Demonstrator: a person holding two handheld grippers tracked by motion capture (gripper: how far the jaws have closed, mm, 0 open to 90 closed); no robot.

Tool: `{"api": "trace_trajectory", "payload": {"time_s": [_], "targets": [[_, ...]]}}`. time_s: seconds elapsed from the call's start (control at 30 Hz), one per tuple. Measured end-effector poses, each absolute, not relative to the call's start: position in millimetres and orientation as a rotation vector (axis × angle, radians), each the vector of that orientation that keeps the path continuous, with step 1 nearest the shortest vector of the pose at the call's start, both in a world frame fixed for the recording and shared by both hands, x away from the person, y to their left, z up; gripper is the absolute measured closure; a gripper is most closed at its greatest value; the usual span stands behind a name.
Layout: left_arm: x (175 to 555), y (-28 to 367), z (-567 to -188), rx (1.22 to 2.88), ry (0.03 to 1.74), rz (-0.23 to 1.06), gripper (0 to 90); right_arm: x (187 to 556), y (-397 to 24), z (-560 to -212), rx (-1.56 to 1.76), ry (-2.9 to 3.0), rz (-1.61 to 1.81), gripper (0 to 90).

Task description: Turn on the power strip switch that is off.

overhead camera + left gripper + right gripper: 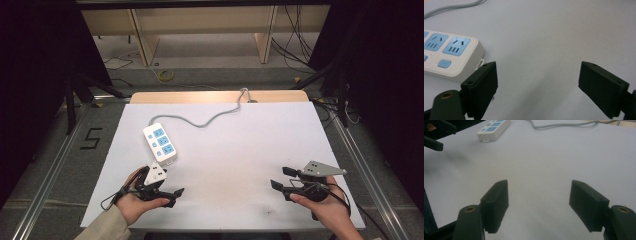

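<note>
A white power strip (159, 143) with blue sockets lies on the white table (235, 150), left of centre, and its grey cable (205, 121) runs to the far edge. Just in front of the strip's near end, my left gripper (172, 185) is held open with nothing between its jaws. The left gripper view has that strip (451, 53) at the left, beside the left jaw. At the near right my right gripper (280, 177) also stands open and empty over bare table. In the right gripper view the strip (494, 128) lies far off at the upper left.
A wooden strip (220, 96) borders the table's far edge. Beyond it are wooden furniture legs (145, 42) and loose cables (295, 50) on the floor. Metal rails (367, 170) run along both sides of the table.
</note>
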State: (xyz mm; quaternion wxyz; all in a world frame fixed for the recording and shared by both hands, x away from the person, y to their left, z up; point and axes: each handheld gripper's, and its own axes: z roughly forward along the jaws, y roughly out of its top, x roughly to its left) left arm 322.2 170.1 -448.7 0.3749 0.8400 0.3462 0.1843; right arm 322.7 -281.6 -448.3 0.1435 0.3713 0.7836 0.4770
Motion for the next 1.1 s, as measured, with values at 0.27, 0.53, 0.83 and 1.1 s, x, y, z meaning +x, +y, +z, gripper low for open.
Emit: {"api": "trace_trajectory", "payload": {"time_s": [0.27, 0.53, 0.83, 1.1], "targets": [[323.5, 174.9, -444.4, 2.129, 0.929, 0.514, 48.8, 322.8, -281.2, -448.4, 1.067, 2.264, 1.369, 32.0], [326.5, 181.4, -438.4, 2.119, 0.927, 0.476, 89.5, 323.5, -280.4, -449.0, 1.062, 2.27, 1.365, 32.0], [331.9, 184.3, -435.0, 2.101, 0.984, 0.462, 89.6, 323.8, -279.8, -449.7, 1.061, 2.278, 1.361, 32.1], [340.3, 187.1, -432.2, 2.077, 1.041, 0.483, 89.7, 324.2, -279.5, -450.1, 1.062, 2.279, 1.357, 32.0]]}}
